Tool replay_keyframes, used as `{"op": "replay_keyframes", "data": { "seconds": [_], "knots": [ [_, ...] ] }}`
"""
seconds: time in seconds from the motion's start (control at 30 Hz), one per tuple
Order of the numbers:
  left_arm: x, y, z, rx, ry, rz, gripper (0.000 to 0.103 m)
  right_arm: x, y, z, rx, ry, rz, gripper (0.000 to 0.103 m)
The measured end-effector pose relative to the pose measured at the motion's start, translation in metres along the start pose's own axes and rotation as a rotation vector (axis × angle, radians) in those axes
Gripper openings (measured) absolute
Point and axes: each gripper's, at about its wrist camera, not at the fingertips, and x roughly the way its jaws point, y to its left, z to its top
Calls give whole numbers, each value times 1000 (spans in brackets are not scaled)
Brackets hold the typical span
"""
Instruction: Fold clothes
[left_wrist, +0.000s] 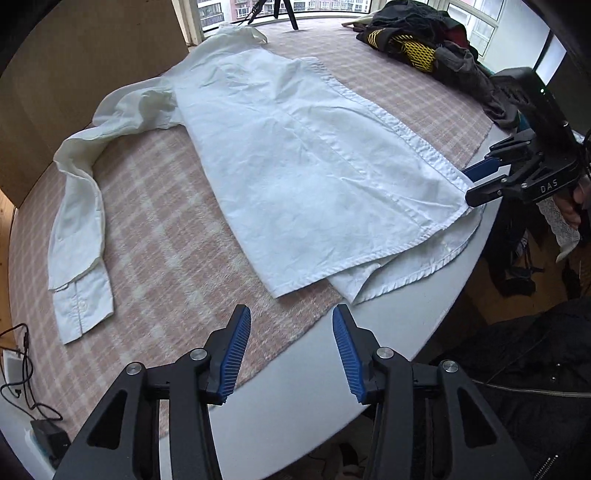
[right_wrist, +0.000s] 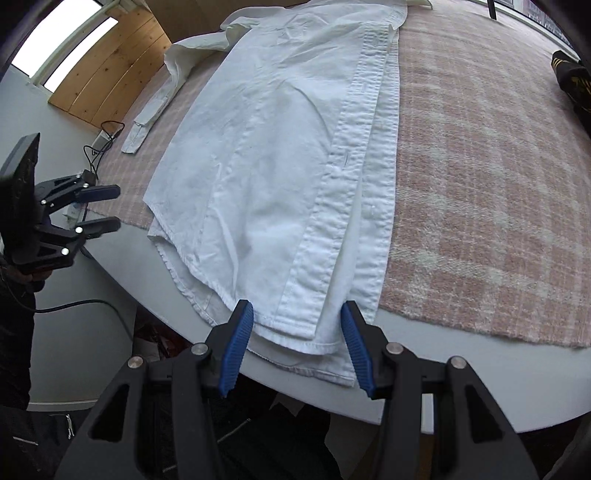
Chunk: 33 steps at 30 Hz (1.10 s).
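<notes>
A white button-up shirt (left_wrist: 295, 155) lies flat on a pink plaid blanket (left_wrist: 155, 221), one half folded over the other, with a long sleeve (left_wrist: 77, 221) stretched out to the left. My left gripper (left_wrist: 291, 325) is open above the blanket's near edge, just short of the shirt's hem, with nothing between its fingers. It also shows at the left of the right wrist view, left gripper (right_wrist: 112, 206). My right gripper (right_wrist: 297, 317) is open at the hem corner (right_wrist: 295, 332) by the button placket. The fabric lies between its blue pads without being pinched. The left wrist view shows the right gripper (left_wrist: 471, 182) at that same corner.
The blanket covers a round white table (left_wrist: 314, 387) whose edge runs close under both grippers. A heap of dark and yellow clothes (left_wrist: 424, 48) sits at the far right. Cables and a small box (left_wrist: 22, 369) lie at the left edge. A tripod's legs (left_wrist: 288, 14) stand at the back.
</notes>
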Motion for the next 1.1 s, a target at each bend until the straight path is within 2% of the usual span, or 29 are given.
{"op": "replay_keyframes", "data": {
  "seconds": [0.17,0.2,0.23,0.27,0.4,0.47,0.53,0.67,0.9,1.1],
  "knots": [
    [19,5,6,-31,22,-10,43,-7,-6,1,58,-35,83,46],
    [20,4,7,-31,18,-14,43,-9,-8,1,64,-41,93,34],
    [20,4,9,-30,18,-17,43,-10,-9,0,70,-45,101,27],
    [22,3,10,-27,22,-16,43,-10,-10,1,73,-41,96,25],
    [28,-5,13,5,45,1,36,-8,-15,2,92,-36,103,25],
    [26,-8,14,13,43,3,27,-9,-15,3,91,-36,101,22],
    [25,-9,15,8,47,0,26,-11,-17,4,94,-36,99,21],
    [21,-11,13,2,50,-2,26,-13,-14,4,63,-29,-3,29],
    [16,-20,11,3,55,3,26,-5,6,6,-16,-28,-151,29],
    [12,-27,12,6,59,2,26,3,15,7,-58,-21,-183,29]
  ]
}}
